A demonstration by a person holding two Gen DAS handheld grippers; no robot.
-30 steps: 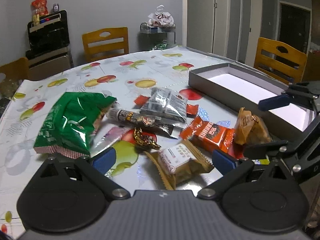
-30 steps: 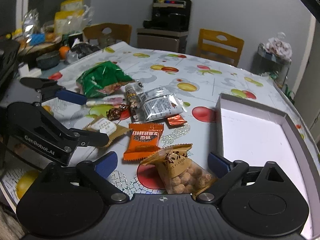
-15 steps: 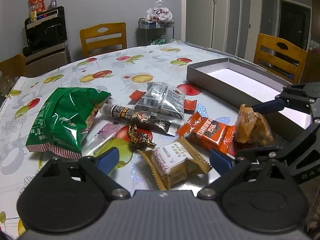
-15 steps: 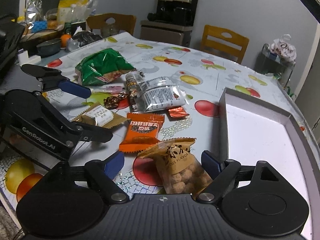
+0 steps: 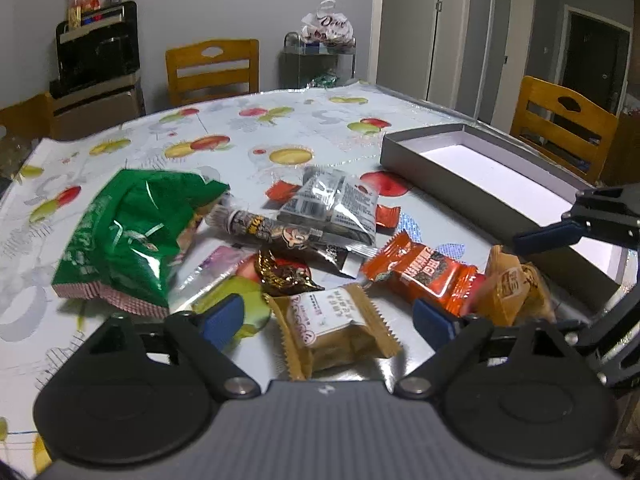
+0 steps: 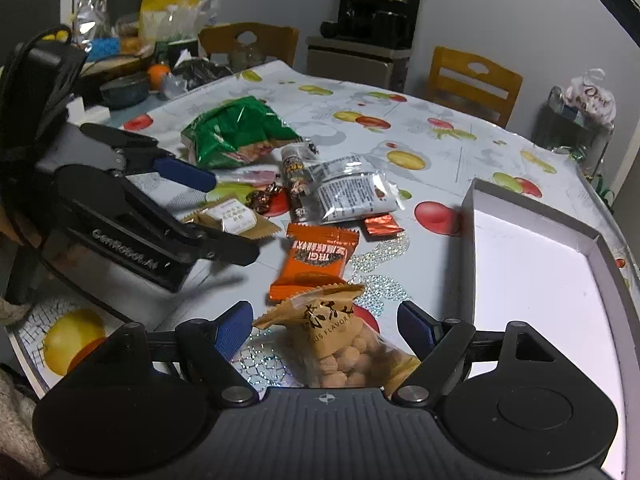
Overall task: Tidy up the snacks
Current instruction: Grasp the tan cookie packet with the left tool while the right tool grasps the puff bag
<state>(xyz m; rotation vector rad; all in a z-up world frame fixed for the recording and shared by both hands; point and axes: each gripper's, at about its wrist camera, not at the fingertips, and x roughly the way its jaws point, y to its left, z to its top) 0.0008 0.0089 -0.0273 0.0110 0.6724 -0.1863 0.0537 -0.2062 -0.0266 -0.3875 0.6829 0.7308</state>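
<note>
tan biscuit pack (image 5: 340, 326) on table (image 5: 240, 132) between left gripper (image 5: 328, 316) pads, peanut bag (image 6: 348, 344) between right gripper (image 6: 326, 326) pads beside empty box (image 6: 532, 264); both jaws narrowed since a second ago, closing, not yet touching; pickups imminent.

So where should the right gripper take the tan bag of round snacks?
Across the full lower body of the tan bag, from above and the near side. It lies flat between the closing right gripper, pads not touching; its crimped top is thin.

Home dining room indicated: fruit-print tablecloth (image 5: 248, 152), wooden chairs (image 5: 212, 68), interior doors (image 5: 408, 28), cluttered sideboard (image 6: 132, 52) seen
</note>
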